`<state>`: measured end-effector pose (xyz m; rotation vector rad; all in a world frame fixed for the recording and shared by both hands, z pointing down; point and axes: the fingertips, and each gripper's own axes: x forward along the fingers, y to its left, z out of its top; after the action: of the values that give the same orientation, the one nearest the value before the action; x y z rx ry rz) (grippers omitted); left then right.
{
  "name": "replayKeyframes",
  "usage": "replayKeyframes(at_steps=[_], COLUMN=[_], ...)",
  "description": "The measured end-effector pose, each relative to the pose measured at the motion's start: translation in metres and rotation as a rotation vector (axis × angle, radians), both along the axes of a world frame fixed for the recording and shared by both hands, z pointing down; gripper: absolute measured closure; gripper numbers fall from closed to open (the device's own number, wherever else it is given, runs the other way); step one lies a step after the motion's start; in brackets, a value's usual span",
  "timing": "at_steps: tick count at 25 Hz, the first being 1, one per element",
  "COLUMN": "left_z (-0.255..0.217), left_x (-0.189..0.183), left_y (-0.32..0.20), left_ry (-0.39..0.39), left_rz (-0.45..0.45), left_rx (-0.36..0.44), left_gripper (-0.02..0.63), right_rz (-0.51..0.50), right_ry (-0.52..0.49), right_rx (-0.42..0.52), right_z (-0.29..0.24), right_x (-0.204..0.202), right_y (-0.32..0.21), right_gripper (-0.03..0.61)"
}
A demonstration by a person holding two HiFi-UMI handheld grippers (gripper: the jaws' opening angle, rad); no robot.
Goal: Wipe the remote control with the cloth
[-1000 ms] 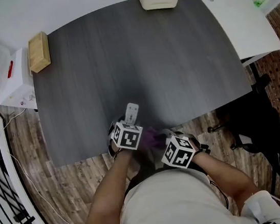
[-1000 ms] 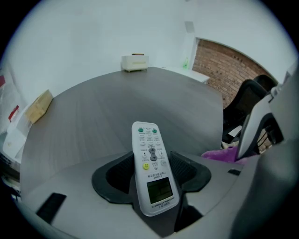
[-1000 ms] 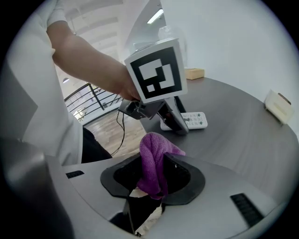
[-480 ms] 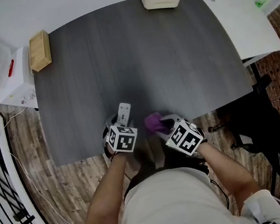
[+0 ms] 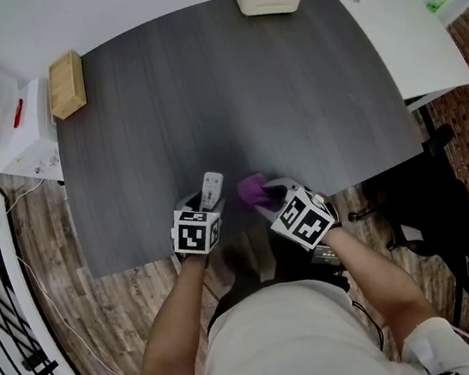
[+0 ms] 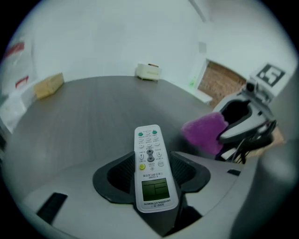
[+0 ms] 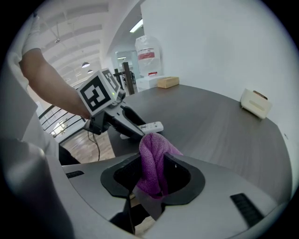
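Holding the remote control (image 6: 148, 149) clamped buttons-up in my left gripper (image 6: 151, 173) over the counter (image 5: 229, 88) near edge, exposed for wiping; cloth (image 7: 152, 158) bunched tight in my right gripper (image 7: 152, 176), just beside.

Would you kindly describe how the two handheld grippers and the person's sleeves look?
The left gripper and right gripper are light grey plastic bodies with dark ribbed fingers. Each carries a white cube of black square markers, and dark cables trail from them. The person wears a white short-sleeved top.
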<state>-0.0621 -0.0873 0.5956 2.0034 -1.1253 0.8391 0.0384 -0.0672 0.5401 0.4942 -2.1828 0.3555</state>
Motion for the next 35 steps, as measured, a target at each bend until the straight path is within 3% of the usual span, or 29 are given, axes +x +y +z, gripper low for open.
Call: replayKeyframes(at_steps=[2,5,6,7,8,12,16,23,27,30,35], left_z=[-0.012,-0.053,-0.066,-0.076,-0.084,-0.106,-0.116,-0.122,-0.12,-0.118,-0.111], left_x=[0.014,0.028,0.027,0.025,0.023,0.027,0.026,0.002,0.001,0.003,0.008], left_y=[0.004,0.002,0.0,-0.001,-0.001,0.003,0.005,-0.002,-0.005,-0.005,-0.002], left_ry=[0.328,0.996,1.168,1.278,1.34,1.469,1.512,1.589,1.567,1.549,1.531], left_rz=[-0.091,-0.303,-0.361,-0.387,-0.382,-0.309,-0.286,-0.354,-0.394,-0.406,-0.419], left_rx=[-0.08,-0.215,-0.236,-0.238,-0.229,-0.199,-0.179,-0.106,-0.088,-0.091,-0.107], left_gripper=[0.377,0.377,0.379,0.379,0.379,0.38,0.385,0.39,0.39,0.39,0.39], right_rz=[0.029,0.087,0.104,0.117,0.125,0.084,-0.021,-0.175,-0.213,-0.187,-0.104], right_ry=[-0.029,-0.097,-0.121,-0.144,-0.164,-0.219,-0.264,-0.267,-0.219,-0.2,-0.226], right_rx=[0.028,0.074,0.094,0.115,0.139,0.192,0.182,0.169,0.213,0.228,0.161], right_z=[-0.008,-0.03,-0.04,-0.049,-0.059,-0.084,-0.089,-0.097,-0.101,-0.102,-0.094], right_x=[-0.002,-0.006,-0.007,-0.01,-0.012,-0.037,-0.061,-0.067,-0.064,-0.062,-0.051], right_y=[-0.015,-0.045,-0.055,-0.065,-0.074,-0.088,-0.06,-0.014,0.001,0.007,0.023], right_gripper=[0.443,0.443,0.443,0.443,0.443,0.443,0.443,0.443,0.443,0.443,0.443])
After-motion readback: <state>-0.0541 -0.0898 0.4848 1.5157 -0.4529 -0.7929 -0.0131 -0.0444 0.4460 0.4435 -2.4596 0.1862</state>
